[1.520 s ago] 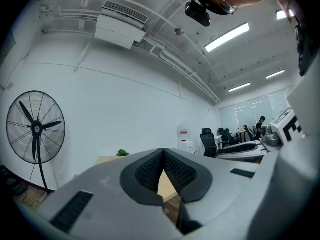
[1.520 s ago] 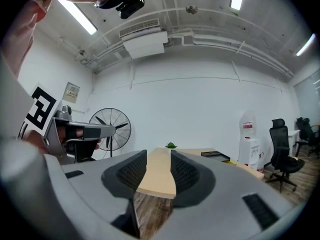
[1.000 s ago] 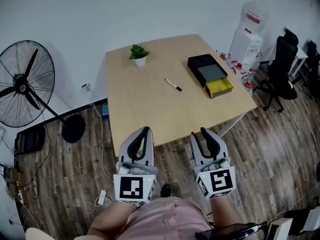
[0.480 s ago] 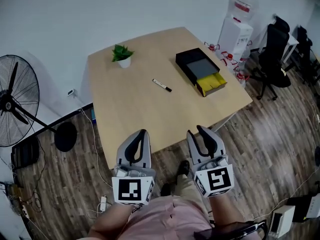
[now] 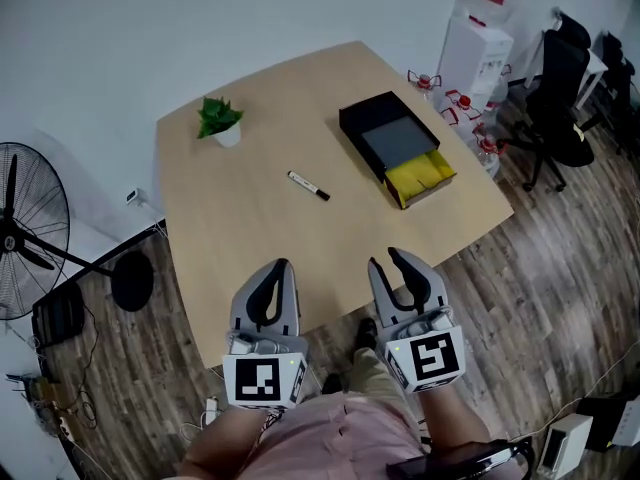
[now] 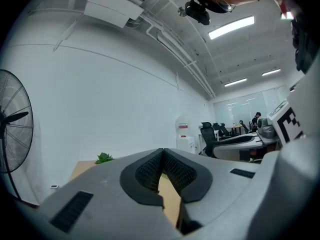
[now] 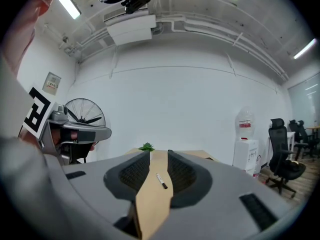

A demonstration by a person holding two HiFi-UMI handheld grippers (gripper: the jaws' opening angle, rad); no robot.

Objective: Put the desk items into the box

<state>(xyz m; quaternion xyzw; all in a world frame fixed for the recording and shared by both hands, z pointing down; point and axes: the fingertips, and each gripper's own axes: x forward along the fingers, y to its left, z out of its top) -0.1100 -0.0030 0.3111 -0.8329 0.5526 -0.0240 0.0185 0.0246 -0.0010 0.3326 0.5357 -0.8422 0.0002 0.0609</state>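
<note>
A black-and-white marker (image 5: 308, 185) lies mid-table on the light wooden table (image 5: 250, 238). Right of it sits a black box (image 5: 385, 136) with a yellow drawer (image 5: 420, 176) pulled out toward me. A small potted plant (image 5: 218, 120) stands at the far left corner. Both grippers hover off the table's near edge, well short of the items. My left gripper (image 5: 282, 265) is shut and empty, its pads meeting at the tips (image 6: 162, 151). My right gripper (image 5: 386, 257) is open and empty. Between its jaws in the right gripper view (image 7: 159, 154) I see the marker (image 7: 161, 180) and the plant (image 7: 146, 147).
A standing fan (image 5: 20, 238) is on the floor at the left, with cables by the wall. A water dispenser (image 5: 478, 38) and black office chairs (image 5: 560, 98) stand beyond the table's right side. Wooden floor surrounds the table.
The table and its items have shifted left and up in the head view as the camera turned. Both grippers stay side by side at the near edge, jaws unchanged.
</note>
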